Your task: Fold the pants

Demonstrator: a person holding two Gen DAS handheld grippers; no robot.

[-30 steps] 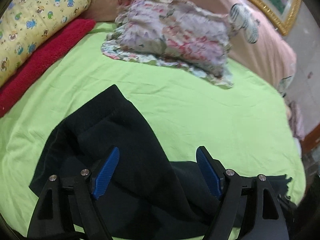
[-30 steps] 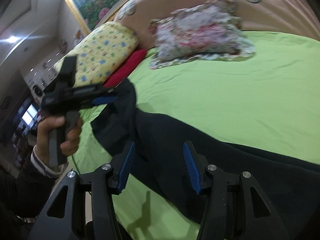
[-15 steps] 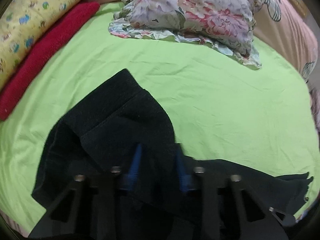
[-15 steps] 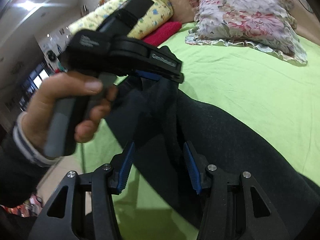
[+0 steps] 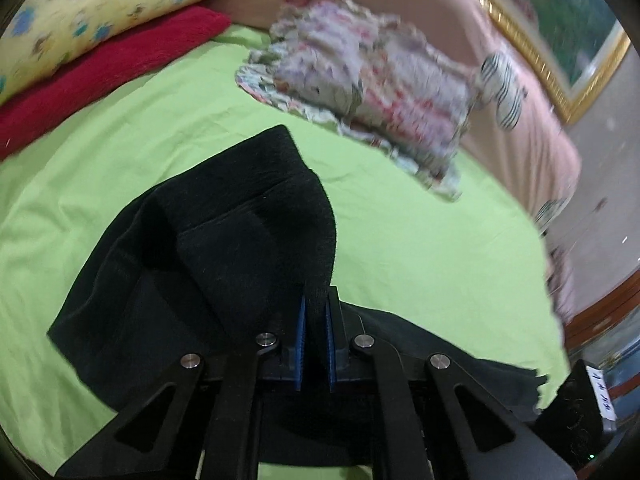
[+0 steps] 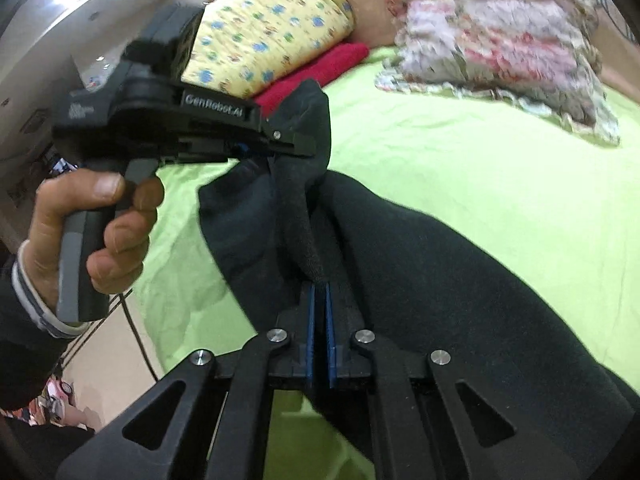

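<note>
Left wrist view: left gripper (image 5: 316, 312) is seen with jaws pinched tight on a fold of the black pants (image 5: 224, 240), a strip of waistband fabric clamped between the blue pads (image 5: 299, 336). The pants are spread over the green bedsheet (image 5: 420, 248), the upper edge raised in a hump ahead of the gripper, the rest trailing right toward the bed edge. Behind, a floral pillow (image 5: 372, 80), a red towel (image 5: 104, 76) and a yellow patterned pillow (image 5: 100, 4) are laid near the pink headboard (image 5: 532, 128); that part is blurred.

Right wrist view: right gripper (image 6: 319, 304) is likewise closed fully on a ridge of the pants (image 6: 420, 264), fabric nipped between its pads. The left gripper (image 6: 296, 144) is seen just beyond, held by a hand (image 6: 92, 220) in a dark sleeve with striped cuff, its tips buried in the bunched waist fabric. The pant leg is stretched down to the lower right across the bedsheet (image 6: 500, 168).
</note>
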